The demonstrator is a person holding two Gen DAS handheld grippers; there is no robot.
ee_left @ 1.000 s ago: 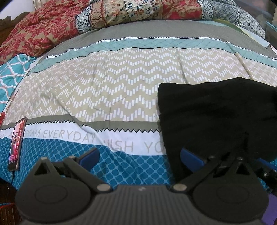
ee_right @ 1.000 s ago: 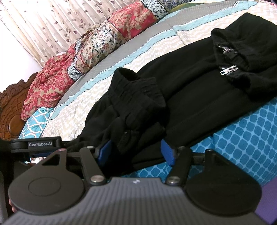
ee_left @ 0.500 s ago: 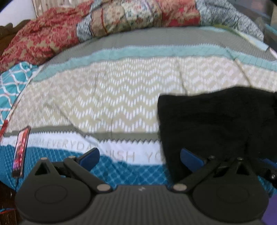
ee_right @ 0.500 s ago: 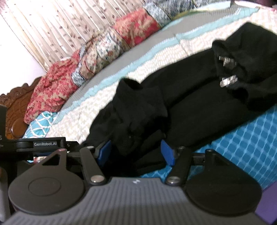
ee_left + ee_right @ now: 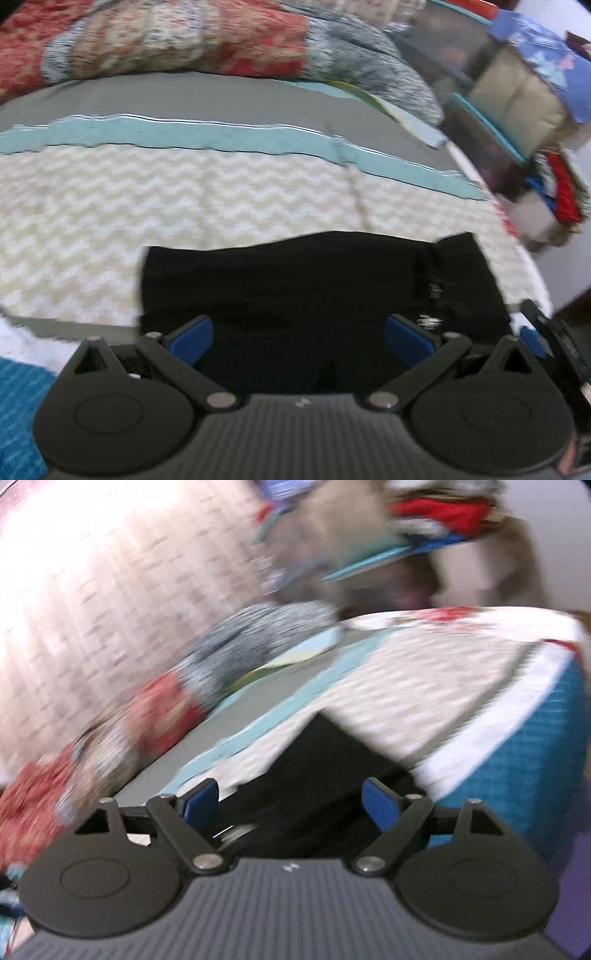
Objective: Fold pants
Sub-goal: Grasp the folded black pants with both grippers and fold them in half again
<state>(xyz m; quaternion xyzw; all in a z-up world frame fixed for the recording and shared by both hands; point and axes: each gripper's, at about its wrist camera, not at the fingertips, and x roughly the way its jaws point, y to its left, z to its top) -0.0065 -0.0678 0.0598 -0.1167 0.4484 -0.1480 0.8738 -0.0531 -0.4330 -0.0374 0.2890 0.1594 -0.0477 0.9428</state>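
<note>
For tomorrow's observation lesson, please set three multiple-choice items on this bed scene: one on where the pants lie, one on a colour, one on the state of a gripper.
1. Where do the black pants lie?
A. on the patterned bedspread
B. on the floor
C. hung on a hook

2. What colour are the fingertip pads of the grippers?
A. red
B. blue
C. yellow

3. How does the left gripper stand?
A. shut on a pillow
B. shut on the pants
C. open, pads apart

Key: 1 A, the dark cloth rests flat on the chevron bedspread; 2 B, the pads show blue in both views; 3 C, a wide gap between the pads, gripping nothing.
</note>
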